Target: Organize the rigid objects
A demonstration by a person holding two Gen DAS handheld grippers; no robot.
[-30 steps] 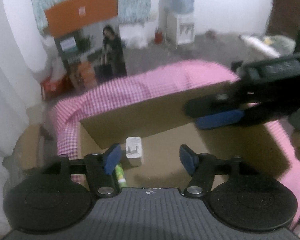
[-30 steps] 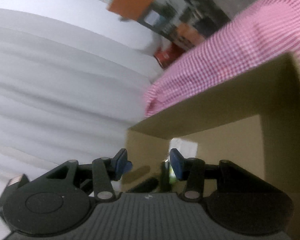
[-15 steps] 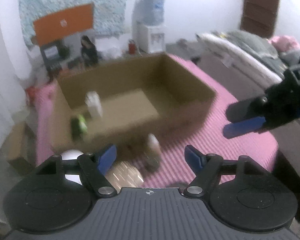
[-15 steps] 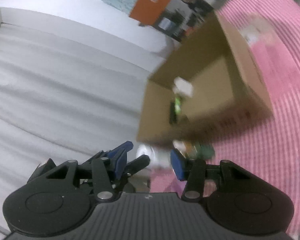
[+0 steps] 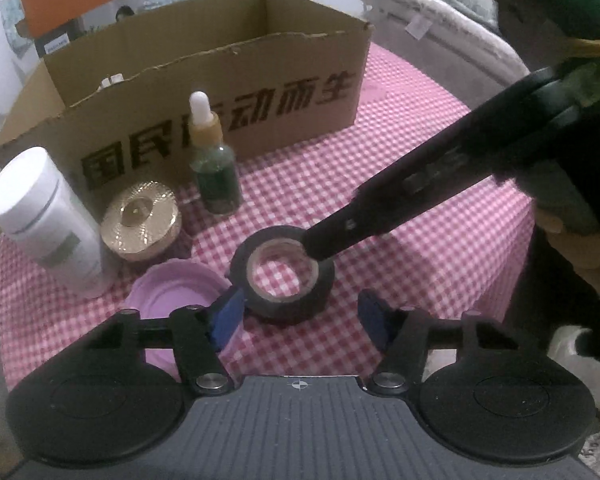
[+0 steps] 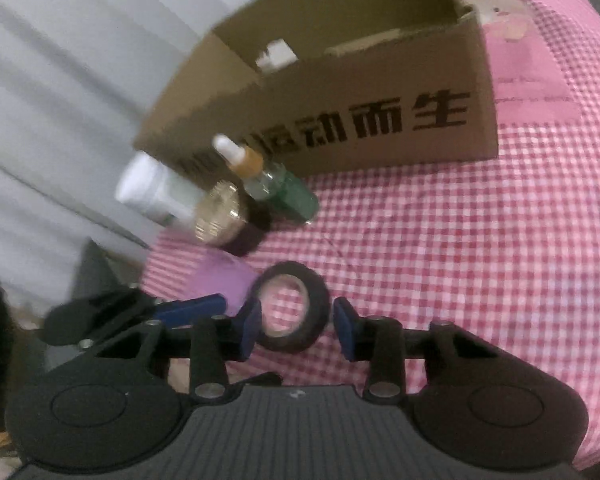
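- A roll of black tape [image 5: 283, 276] lies flat on the pink checked tablecloth [image 5: 420, 240], toward the near edge of the table, with the cloth showing through its hole.
- The left gripper [image 5: 300, 316] hangs just short of the roll; its blue pads [image 5: 228, 314] stand wider than the roll and do not press on it, and its jaws are closing.
- The right gripper [image 6: 298, 326] comes in from the right side of the table; in the left wrist view one of its dark fingers reaches over the roll's far right rim.
- In the right wrist view the roll sits between the right gripper's blue pads [image 6: 344, 328], with a gap on the right side; the jaws are closing and no firm grip shows. That view is blurred.
- A lilac lid [image 5: 172, 292] lies flat just left of the roll, near the table's front left corner.
- Behind the lid stands a dark jar with a gold cap [image 5: 140, 216], and left of it a white cylindrical bottle [image 5: 44, 220], close to the left edge.
- A green dropper bottle [image 5: 214, 168] with a white bulb and amber collar stands upright behind the roll, just in front of the box.
- A cardboard box [image 5: 300, 92] with dark printed characters on its front wall takes up the back of the table; something small and white [image 6: 276, 56] shows inside near its left wall.
- A person's hand [image 5: 576, 240] holds the right gripper beyond the right edge.
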